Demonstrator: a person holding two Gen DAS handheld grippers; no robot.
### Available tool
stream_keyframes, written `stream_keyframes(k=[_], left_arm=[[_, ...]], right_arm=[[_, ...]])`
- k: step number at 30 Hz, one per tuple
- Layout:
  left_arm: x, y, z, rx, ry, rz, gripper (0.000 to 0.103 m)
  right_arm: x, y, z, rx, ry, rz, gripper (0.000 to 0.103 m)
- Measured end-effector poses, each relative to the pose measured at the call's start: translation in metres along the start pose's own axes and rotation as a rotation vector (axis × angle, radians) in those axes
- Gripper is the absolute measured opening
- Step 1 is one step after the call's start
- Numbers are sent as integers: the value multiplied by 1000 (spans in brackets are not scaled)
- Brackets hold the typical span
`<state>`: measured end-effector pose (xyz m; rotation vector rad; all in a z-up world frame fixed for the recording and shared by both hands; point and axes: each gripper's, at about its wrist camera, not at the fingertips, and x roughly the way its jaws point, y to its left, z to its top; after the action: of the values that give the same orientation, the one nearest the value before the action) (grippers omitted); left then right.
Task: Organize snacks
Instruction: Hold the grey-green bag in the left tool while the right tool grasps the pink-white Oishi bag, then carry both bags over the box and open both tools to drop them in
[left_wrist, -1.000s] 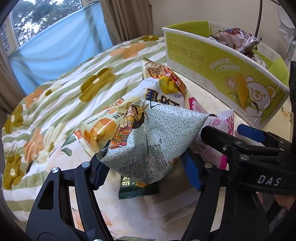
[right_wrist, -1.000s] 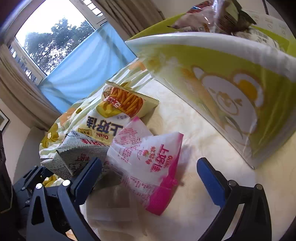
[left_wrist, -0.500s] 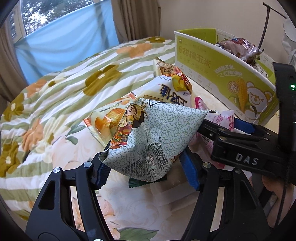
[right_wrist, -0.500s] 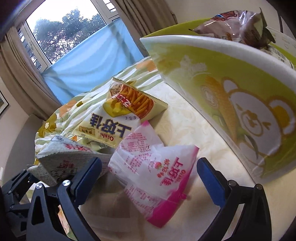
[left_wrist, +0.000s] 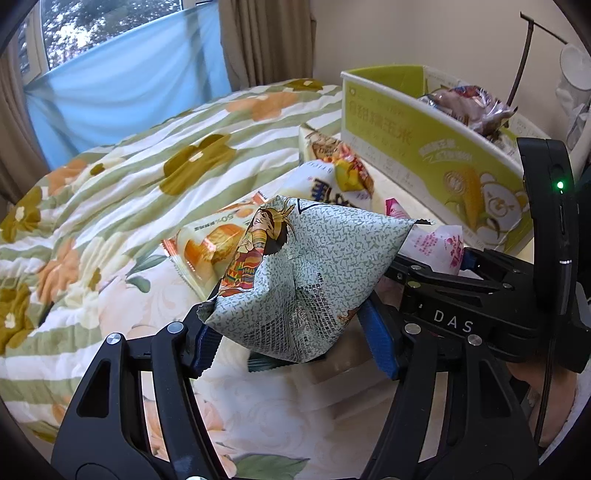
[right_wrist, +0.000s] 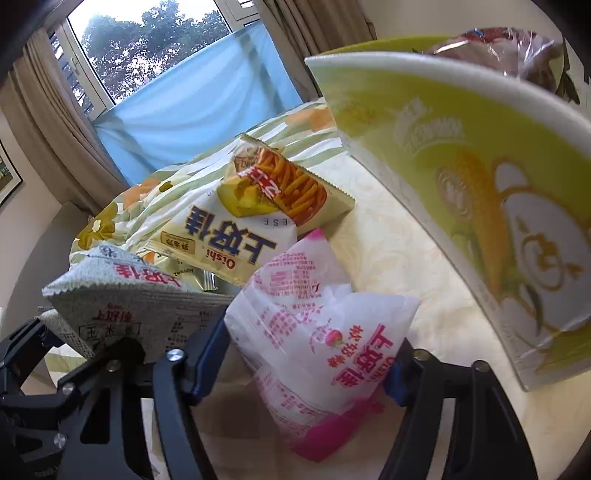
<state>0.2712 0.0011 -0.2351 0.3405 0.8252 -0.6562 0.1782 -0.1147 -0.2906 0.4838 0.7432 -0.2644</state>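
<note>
Grey-green speckled bag (left_wrist: 306, 280) sat clamped in my left claw (left_wrist: 295, 338), lifted off the bed (left_wrist: 122, 177). My right claw (right_wrist: 303, 363) had just been closing, and its pads now pressed the pink-and-white bag (right_wrist: 321, 343) from both sides, low over the sheet. Green box (right_wrist: 480, 192) stood close by on the right, some packets already inside. Remaining snacks: cheese bag (right_wrist: 225, 243), stick packet (right_wrist: 291, 188), orange packet (left_wrist: 207, 247), all on the bed. Risks: both bags are puffy and slick, so either might squirm out on the lift. My two claws sat nearly touching; raising together could snag one bag on the other. Box wall is tall; a low carry would clip it.
</note>
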Motion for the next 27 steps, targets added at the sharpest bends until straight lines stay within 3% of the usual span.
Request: stream_keyframes(k=[6,15,21,27], left_arm=[[-14,-7,4,-18,-27,-26,63],[-59,-8,24,-47,-85,-9,63],[-97,-18,53,-64,-128,6,63],[-122,-57,93,-52,-174,16,63]], right_arm=[[-21,11,8,-66,-28,-7,59],[-64,19,35,-115,-62,1,59],[-111,19,65,-134,-94,26,59],[-158,-9,99,-149,-117,46,59]])
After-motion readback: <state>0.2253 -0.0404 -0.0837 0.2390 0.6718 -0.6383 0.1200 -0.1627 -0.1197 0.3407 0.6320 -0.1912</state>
